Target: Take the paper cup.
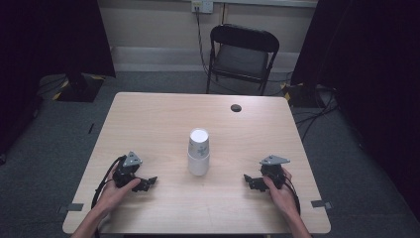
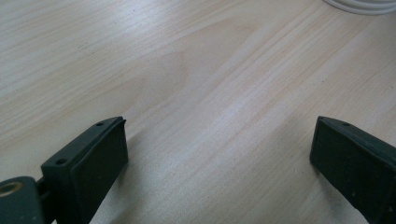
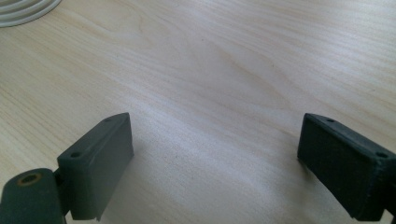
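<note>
Here, a stack of white paper cups (image 1: 199,151) stands upside down mid-desk on the pale wooden desk (image 1: 148,119). The left hand-held gripper (image 1: 147,182) and right hand-held gripper (image 1: 250,181) flank it, jaws apart, with bare wood between. A black folding chair (image 1: 241,54) stands beyond.

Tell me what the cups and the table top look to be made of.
Cups: probably paper, matte white, thin rolled rims showing stacked at the base in the left gripper view. Table: pale wood or a wood-look laminate; the grain lines show plainly, with a smooth, faintly shiny surface. Which one, I cannot tell.
</note>
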Action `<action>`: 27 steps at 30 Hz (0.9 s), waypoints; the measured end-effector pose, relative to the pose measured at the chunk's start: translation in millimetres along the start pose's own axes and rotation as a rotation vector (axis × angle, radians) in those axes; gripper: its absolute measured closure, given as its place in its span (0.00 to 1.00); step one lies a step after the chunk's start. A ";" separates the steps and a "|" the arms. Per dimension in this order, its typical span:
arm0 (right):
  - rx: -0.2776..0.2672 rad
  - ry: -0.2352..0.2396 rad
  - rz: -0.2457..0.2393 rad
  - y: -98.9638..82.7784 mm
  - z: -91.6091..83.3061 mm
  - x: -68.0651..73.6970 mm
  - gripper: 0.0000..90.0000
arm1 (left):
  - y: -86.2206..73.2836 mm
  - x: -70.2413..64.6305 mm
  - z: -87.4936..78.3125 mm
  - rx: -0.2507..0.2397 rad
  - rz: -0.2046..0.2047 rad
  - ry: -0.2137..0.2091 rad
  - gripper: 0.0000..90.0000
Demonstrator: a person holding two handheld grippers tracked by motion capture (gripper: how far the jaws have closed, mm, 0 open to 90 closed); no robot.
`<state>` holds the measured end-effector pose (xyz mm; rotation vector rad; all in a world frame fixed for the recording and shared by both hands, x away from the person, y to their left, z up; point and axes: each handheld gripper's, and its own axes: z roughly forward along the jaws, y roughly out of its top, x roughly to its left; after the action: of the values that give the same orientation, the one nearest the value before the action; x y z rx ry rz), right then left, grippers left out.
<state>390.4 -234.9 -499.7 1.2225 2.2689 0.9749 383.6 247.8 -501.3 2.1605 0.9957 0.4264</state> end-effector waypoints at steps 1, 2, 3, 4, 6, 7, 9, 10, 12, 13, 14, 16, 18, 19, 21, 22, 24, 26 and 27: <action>0.000 0.000 0.000 0.0 0.0 0.0 0.11 | 0.4 0.1 0.0 0.002 -0.002 -0.001 0.04; 0.000 0.000 -0.001 0.0 0.0 -0.1 0.11 | 0.8 -0.5 0.3 0.003 -0.014 -0.002 0.04; 0.000 0.000 -0.001 0.0 0.0 -0.1 0.11 | 1.4 -0.5 0.3 0.008 -0.013 0.003 0.05; -0.001 0.000 -0.001 0.0 0.1 -0.1 0.11 | 1.6 -1.0 0.5 0.008 -0.018 0.003 0.05; 0.000 0.000 0.000 0.0 0.0 0.0 0.11 | 1.7 -1.0 0.4 0.009 -0.018 0.003 0.05; 0.000 0.000 -0.001 0.0 0.0 -0.1 0.11 | 1.8 -1.0 -0.1 0.012 -0.017 0.002 0.05; 0.000 0.001 -0.001 0.0 0.0 -0.1 0.11 | 1.9 -1.4 -1.5 0.018 -0.013 0.002 0.07; 0.000 0.001 -0.001 0.0 0.0 -0.1 0.11 | 1.9 -1.8 -2.6 0.019 -0.009 0.000 0.08; 0.000 0.000 0.000 0.0 0.0 0.0 0.11 | 1.7 -2.5 -4.0 0.023 -0.013 -0.006 0.11; 0.000 0.000 0.000 0.0 0.0 0.0 0.11 | 1.8 -2.5 -4.3 0.027 -0.011 -0.003 0.12; 0.000 0.000 -0.001 0.0 0.0 0.0 0.11 | 1.9 -2.9 -4.1 0.026 -0.011 -0.001 0.12; 0.000 0.000 0.001 -0.1 -0.1 0.1 0.11 | 2.4 -3.3 -4.6 0.027 -0.010 -0.004 0.13; 0.000 -0.001 0.001 -0.2 -0.2 0.2 0.11 | 2.8 -4.1 -6.6 0.032 -0.013 -0.005 0.17; 0.000 -0.001 0.001 -0.1 -0.1 0.1 0.11 | 3.2 -4.5 -7.6 0.034 -0.027 -0.019 0.19; 0.000 -0.001 0.001 -0.1 -0.1 0.2 0.11 | 3.9 -4.9 -9.5 0.033 -0.044 -0.058 0.19; 0.000 -0.001 0.000 -0.1 -0.1 0.1 0.11 | 4.6 -6.1 -10.0 0.033 -0.050 -0.070 0.20; 0.000 -0.001 0.001 -0.1 -0.1 0.2 0.11 | 7.5 -8.6 -11.6 0.028 -0.037 -0.095 0.21; 0.000 -0.001 0.001 -0.1 -0.1 0.2 0.11 | 10.8 -10.8 -14.9 0.000 -0.030 -0.106 0.21; 0.000 -0.001 0.001 -0.1 -0.1 0.2 0.11 | 12.5 -12.4 -16.8 -0.019 -0.028 -0.111 0.22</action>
<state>390.1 -234.9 -499.7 1.2235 2.2682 0.9740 372.9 240.6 -480.7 2.1259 0.9555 0.2982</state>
